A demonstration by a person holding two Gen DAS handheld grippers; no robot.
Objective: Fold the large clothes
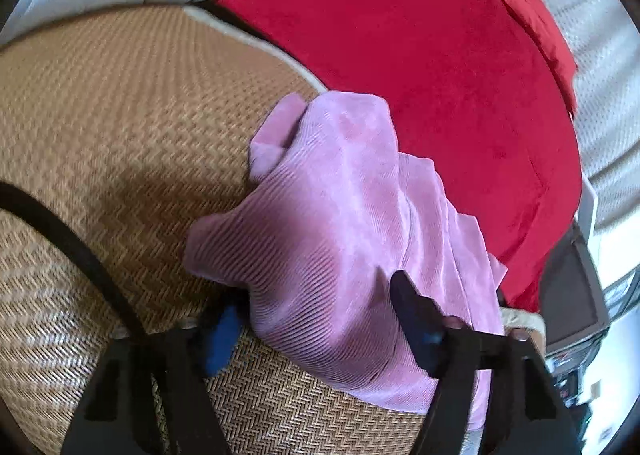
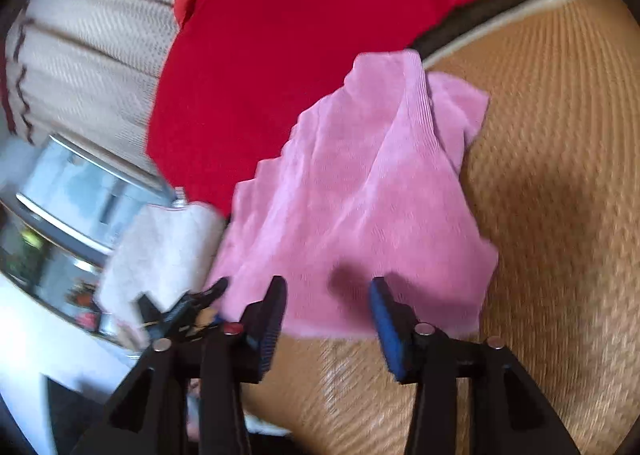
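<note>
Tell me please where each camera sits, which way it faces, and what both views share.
Left wrist: sits on the left gripper, looks forward and down along its fingers at the pink cloth bunched between them on the woven mat; only the fingers show.
Right wrist: sits on the right gripper, looks down at the cloth's near edge; its open fingers show, and the left gripper at left.
Shared: pink cloth, woven mat, red blanket.

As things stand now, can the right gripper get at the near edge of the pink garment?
Probably yes. The right gripper is open just before the pink garment, whose near edge lies flat on the woven mat with nothing between. Motion blur hides whether the pads already touch.
</note>
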